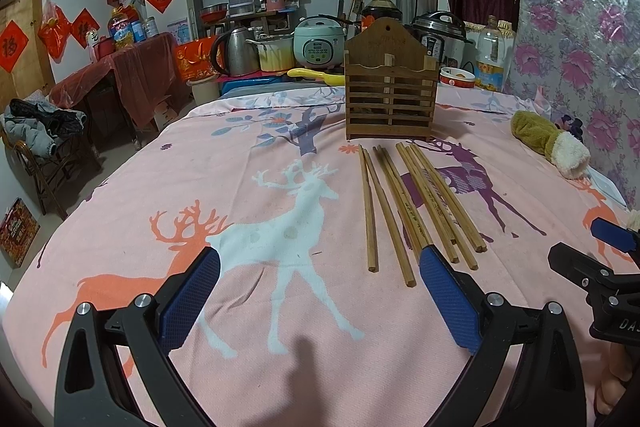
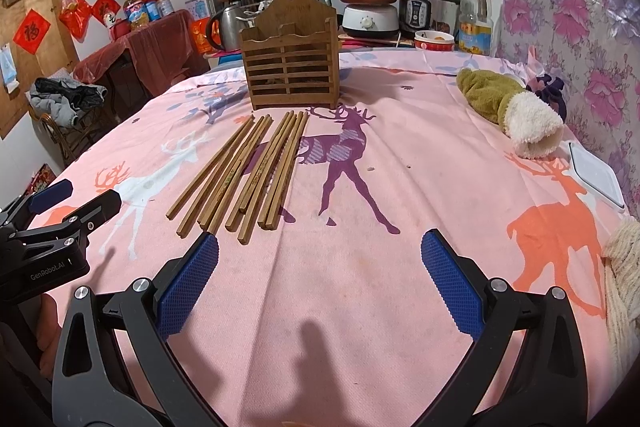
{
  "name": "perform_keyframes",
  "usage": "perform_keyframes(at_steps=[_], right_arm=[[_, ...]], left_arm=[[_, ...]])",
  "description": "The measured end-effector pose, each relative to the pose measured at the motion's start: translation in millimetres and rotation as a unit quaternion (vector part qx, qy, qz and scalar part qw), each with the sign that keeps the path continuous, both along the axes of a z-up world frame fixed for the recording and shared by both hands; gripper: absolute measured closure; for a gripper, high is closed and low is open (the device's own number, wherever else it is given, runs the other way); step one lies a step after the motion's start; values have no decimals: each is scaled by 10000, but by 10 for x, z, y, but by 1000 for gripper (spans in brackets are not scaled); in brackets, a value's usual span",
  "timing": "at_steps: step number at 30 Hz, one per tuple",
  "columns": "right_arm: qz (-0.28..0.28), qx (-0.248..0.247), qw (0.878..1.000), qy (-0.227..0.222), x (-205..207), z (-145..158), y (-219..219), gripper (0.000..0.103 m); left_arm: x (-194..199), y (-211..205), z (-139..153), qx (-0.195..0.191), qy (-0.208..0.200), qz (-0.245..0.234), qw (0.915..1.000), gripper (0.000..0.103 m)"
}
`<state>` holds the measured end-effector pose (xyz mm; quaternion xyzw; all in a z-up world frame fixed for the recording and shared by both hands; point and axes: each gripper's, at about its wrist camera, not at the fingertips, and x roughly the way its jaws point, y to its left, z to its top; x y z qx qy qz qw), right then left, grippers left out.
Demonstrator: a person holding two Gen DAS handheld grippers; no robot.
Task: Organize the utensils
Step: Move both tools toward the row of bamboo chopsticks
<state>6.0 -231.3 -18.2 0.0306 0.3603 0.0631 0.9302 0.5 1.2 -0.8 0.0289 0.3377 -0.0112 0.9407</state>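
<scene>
chopsticks (image 1: 416, 207) — loose on tabletop (image 1: 280, 155), long axes toward holder (image 1: 390, 95) | near ends beside left gripper (image 1: 320, 291), nearer one | right gripper (image 2: 320, 283) offset right | both jaws wide, empty

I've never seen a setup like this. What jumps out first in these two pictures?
First, the row of wooden chopsticks lying loose on the pink deer-print cloth, pointing toward the slatted wooden holder that stands upright just behind them. Next, the blue-padded left gripper and right gripper, both wide open in the foreground and holding nothing. A green-and-white plush item lies off to the right.
</scene>
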Motion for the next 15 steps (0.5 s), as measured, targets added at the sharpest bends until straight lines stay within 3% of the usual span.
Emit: perform_keyframes(at_steps=[11, 15], right_arm=[[-9, 26, 10000, 0, 21, 1, 2, 6], [-9, 32, 10000, -42, 29, -6, -8, 6]], left_arm=[[-27, 27, -58, -14, 40, -8, 10000, 5], [-1, 64, -110, -105, 228, -9, 9997, 5]])
